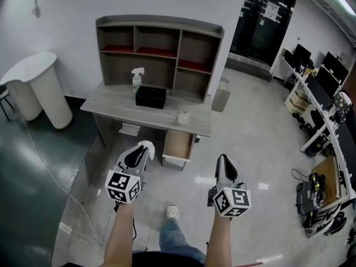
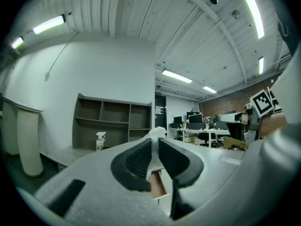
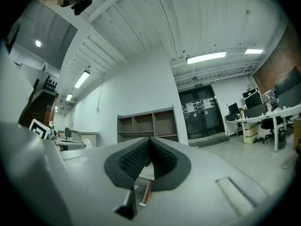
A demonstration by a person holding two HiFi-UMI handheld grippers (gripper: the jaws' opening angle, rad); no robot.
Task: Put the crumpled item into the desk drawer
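A white crumpled item [image 1: 147,144] sticks out of my left gripper [image 1: 143,148], whose jaws are shut on it. In the left gripper view the crumpled item [image 2: 156,132] shows as a white wad above the pads of that gripper [image 2: 154,146]. My right gripper [image 1: 223,159] hangs beside it, shut with nothing in it; in its own view this gripper [image 3: 149,144] has its pads meeting at the tips. Both hang above the floor, a short way in front of the grey desk [image 1: 114,103]. The desk drawer [image 1: 176,159] under the right part of the top stands pulled out.
On the desk are a spray bottle [image 1: 137,80], a black box [image 1: 151,97] and a small pale object [image 1: 183,117], below a shelf unit [image 1: 158,52]. A white round stand [image 1: 41,88] is at the left, a pale container [image 1: 221,96] beside the desk, workstations [image 1: 325,102] at the right.
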